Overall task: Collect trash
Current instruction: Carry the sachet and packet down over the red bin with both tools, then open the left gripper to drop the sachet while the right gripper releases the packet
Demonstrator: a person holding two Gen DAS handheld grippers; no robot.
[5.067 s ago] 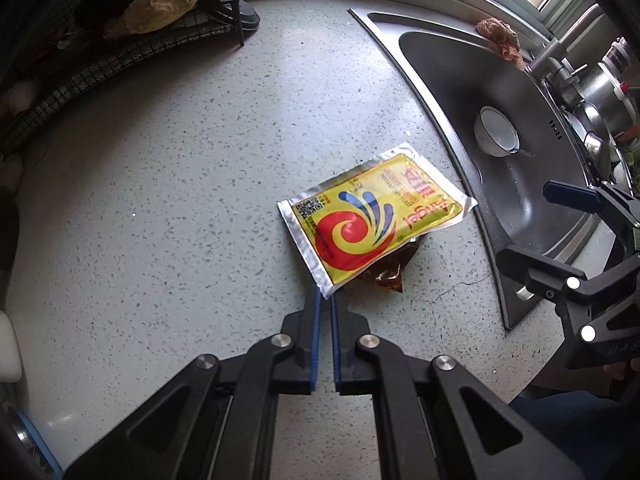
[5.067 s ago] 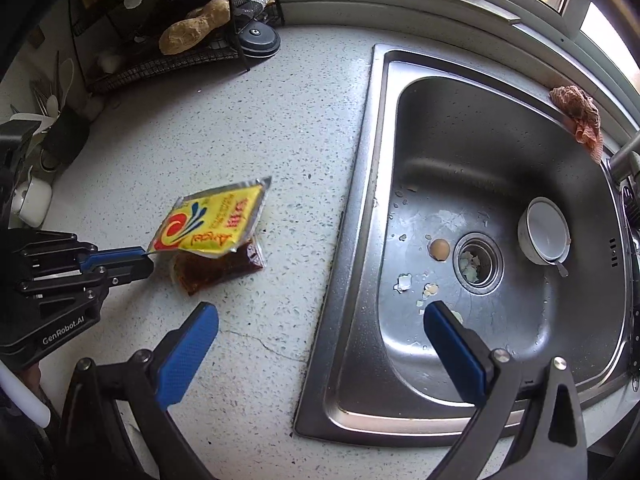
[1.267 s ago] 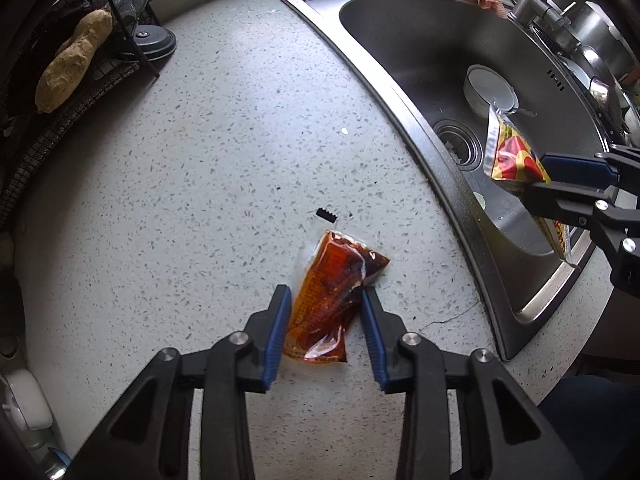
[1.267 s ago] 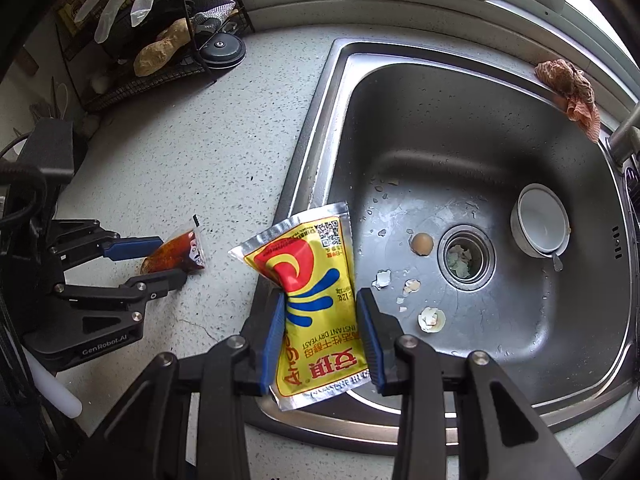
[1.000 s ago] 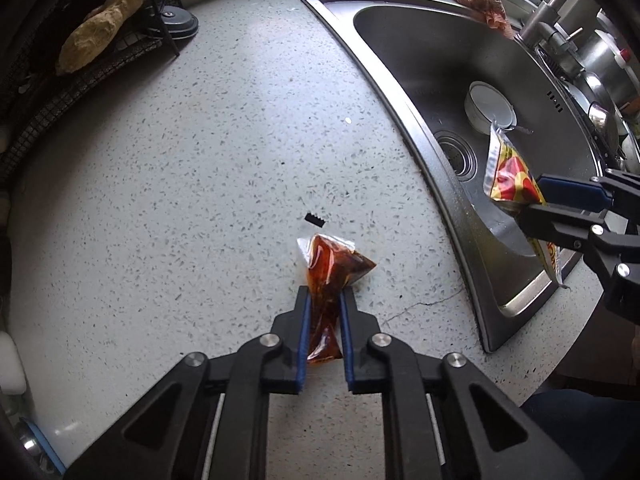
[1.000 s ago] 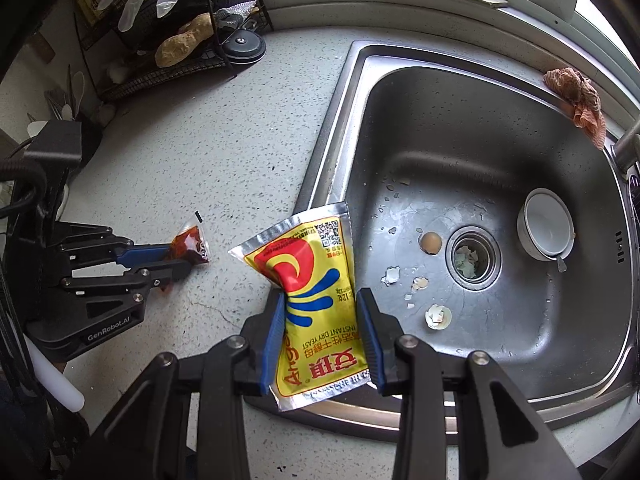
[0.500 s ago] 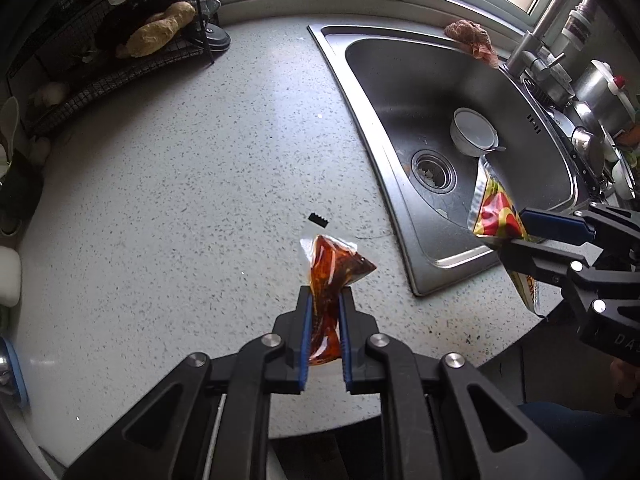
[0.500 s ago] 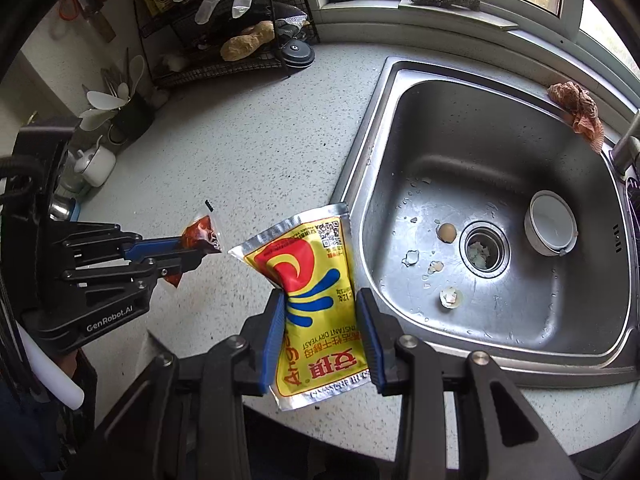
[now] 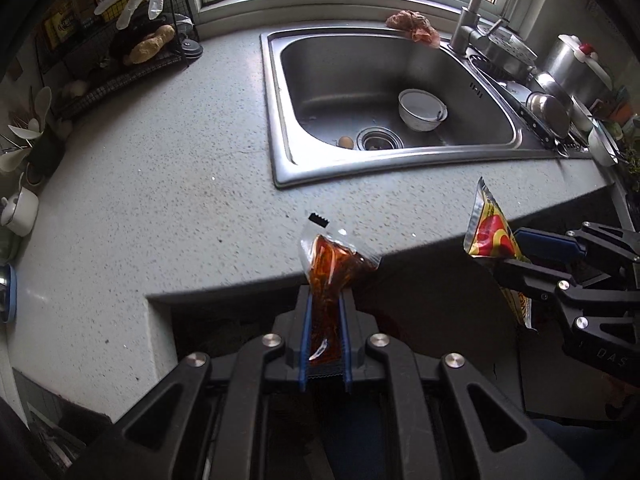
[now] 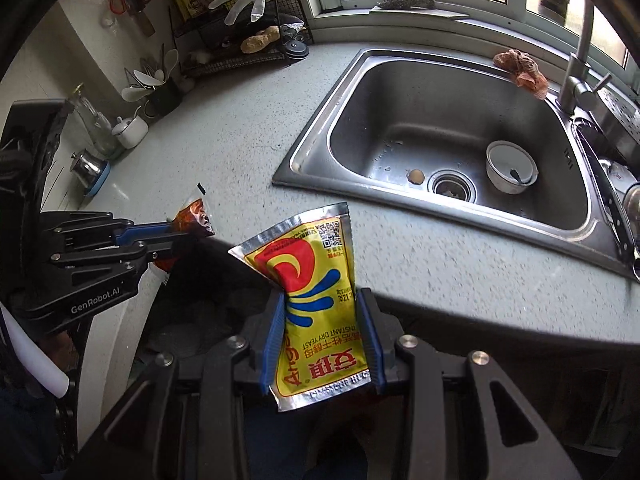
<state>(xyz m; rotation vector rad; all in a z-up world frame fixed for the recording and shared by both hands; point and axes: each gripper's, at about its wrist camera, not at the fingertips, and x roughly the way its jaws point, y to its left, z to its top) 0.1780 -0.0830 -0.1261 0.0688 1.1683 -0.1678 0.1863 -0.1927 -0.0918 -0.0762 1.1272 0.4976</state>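
Note:
My left gripper (image 9: 325, 300) is shut on a clear sauce packet (image 9: 330, 268) of red-brown liquid, held in the air just past the counter's front edge. My right gripper (image 10: 322, 296) is shut on a yellow and red instant yeast packet (image 10: 316, 292), also off the counter. In the left wrist view the yeast packet (image 9: 490, 232) and the right gripper (image 9: 516, 252) show at the right. In the right wrist view the sauce packet (image 10: 192, 220) and the left gripper (image 10: 180, 234) show at the left. A dark opening lies below both grippers; what it is I cannot tell.
A speckled grey counter (image 9: 160, 184) holds a steel sink (image 9: 276, 132) with a white bowl (image 9: 422, 110), an egg (image 9: 346, 142) and a drain. A wire rack (image 9: 132, 56), a utensil cup (image 10: 156, 88), a faucet (image 10: 576, 60) and an orange rag (image 9: 414, 26) line the back.
Both grippers have pulled back from the counter and risen a little, each keeping its packet. They now hang over the dark space in front of the counter edge.

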